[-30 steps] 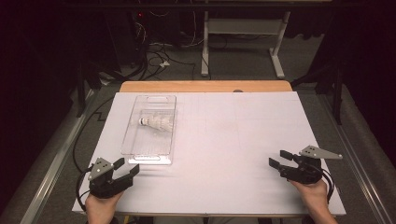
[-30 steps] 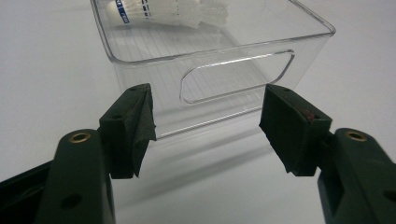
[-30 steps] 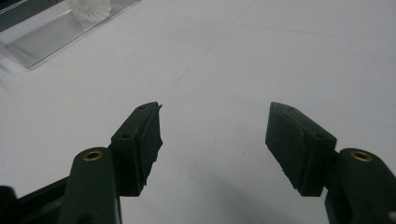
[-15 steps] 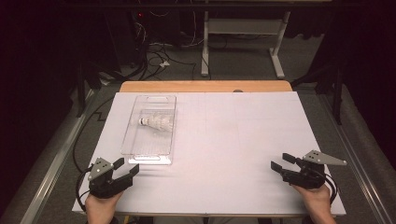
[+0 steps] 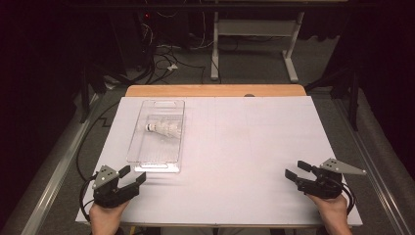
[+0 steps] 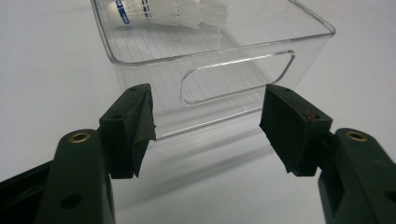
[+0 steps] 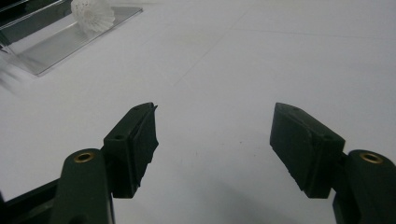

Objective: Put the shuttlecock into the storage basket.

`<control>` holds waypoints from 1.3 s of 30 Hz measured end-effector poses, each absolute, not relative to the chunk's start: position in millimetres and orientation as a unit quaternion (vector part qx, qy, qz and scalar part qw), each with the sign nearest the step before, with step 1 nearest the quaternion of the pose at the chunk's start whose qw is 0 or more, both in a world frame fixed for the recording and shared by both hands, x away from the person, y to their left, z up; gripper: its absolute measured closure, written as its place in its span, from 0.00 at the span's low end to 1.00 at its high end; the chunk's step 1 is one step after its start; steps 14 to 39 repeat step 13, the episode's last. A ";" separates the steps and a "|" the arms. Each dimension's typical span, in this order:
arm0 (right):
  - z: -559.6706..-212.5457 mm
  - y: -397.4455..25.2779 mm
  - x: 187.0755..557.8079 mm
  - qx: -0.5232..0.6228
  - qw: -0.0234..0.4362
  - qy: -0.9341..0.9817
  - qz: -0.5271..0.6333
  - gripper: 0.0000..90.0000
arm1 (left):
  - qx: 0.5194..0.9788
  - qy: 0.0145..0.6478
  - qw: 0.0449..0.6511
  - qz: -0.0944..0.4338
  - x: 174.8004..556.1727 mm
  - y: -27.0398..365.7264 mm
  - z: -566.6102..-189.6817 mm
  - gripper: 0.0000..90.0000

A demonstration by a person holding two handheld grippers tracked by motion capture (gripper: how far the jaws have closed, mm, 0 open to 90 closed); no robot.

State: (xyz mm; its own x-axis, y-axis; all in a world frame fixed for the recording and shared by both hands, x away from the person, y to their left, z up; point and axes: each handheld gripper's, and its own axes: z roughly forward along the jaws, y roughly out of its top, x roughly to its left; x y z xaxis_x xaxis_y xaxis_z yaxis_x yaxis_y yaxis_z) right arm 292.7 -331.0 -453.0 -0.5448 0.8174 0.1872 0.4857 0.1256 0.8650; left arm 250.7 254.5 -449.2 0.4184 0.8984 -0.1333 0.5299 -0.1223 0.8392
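A clear plastic bin (image 5: 147, 159) lies on the white table at the left, with a white shuttlecock (image 5: 163, 129) on its side in the far half. My left gripper (image 5: 131, 176) rests open near the table's front left corner, just short of the bin's near end. In the left gripper view the bin's handle cutout (image 6: 236, 77) faces the open jaws, with the shuttlecock (image 6: 163, 9) beyond. My right gripper (image 5: 296, 170) stands open at the front right, nothing between its jaws. In the right gripper view the bin (image 7: 51, 44) and shuttlecock (image 7: 93, 14) lie far off.
The white sheet (image 5: 254, 142) covers the table, with a wooden edge (image 5: 215, 90) at the back. Beyond it stand a white desk frame (image 5: 254, 39) and cables (image 5: 161, 54) on the dark floor. A rail (image 5: 54, 171) runs along the left side.
My right gripper has drifted slightly right and toward the front edge. The left gripper, bin and shuttlecock have stayed put.
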 end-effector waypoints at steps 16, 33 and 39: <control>-452.8 -331.8 292.9 0.448 0.174 0.727 0.491 0.34 | 0.718 0.497 0.440 0.209 251.5 255.1 -449.1 0.40; -452.8 -331.8 292.9 0.448 0.174 0.727 0.491 0.34 | 0.718 0.497 0.440 0.209 251.5 255.1 -449.1 0.40; -452.8 -331.8 292.9 0.448 0.174 0.727 0.491 0.34 | 0.718 0.497 0.440 0.209 251.5 255.1 -449.1 0.40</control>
